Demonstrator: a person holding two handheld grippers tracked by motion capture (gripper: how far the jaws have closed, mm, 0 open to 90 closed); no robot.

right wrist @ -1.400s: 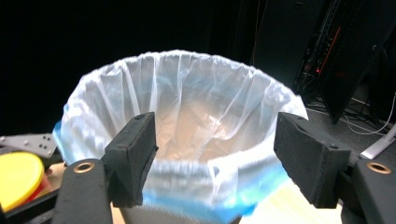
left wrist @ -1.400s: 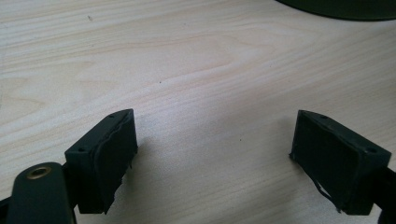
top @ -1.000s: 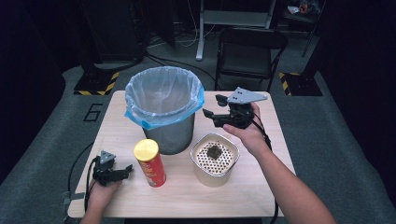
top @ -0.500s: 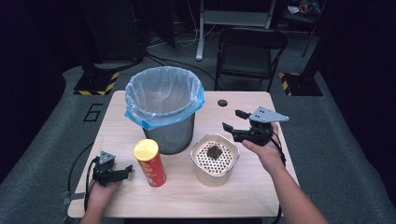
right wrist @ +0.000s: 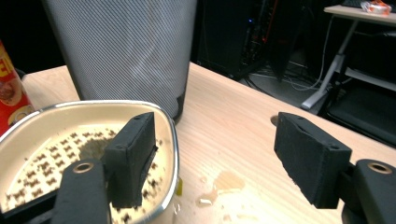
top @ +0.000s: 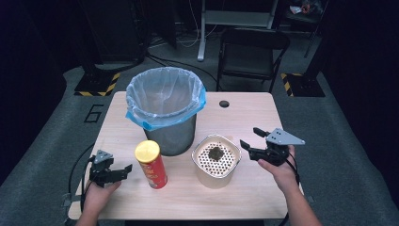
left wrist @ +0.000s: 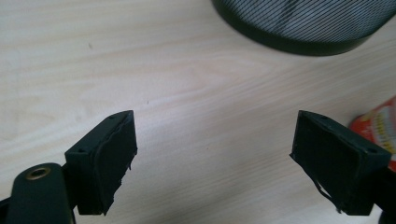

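Strainer (top: 216,159), a cream perforated basin with a dark clump of scraps, sits mid-surface before the steel mesh bin (top: 165,113). Right gripper (top: 251,141) stands released at its rim, apparently reaching; next, clench on the thin rim. Left gripper (top: 123,171) gapes empty beside the red can (top: 150,164).

Red can (left wrist: 379,122) cut off at the left gripper view's right edge, bin (right wrist: 123,51) top cropped in the right gripper view, dark clump (top: 216,152) in the cream container (top: 202,167) too small to identify
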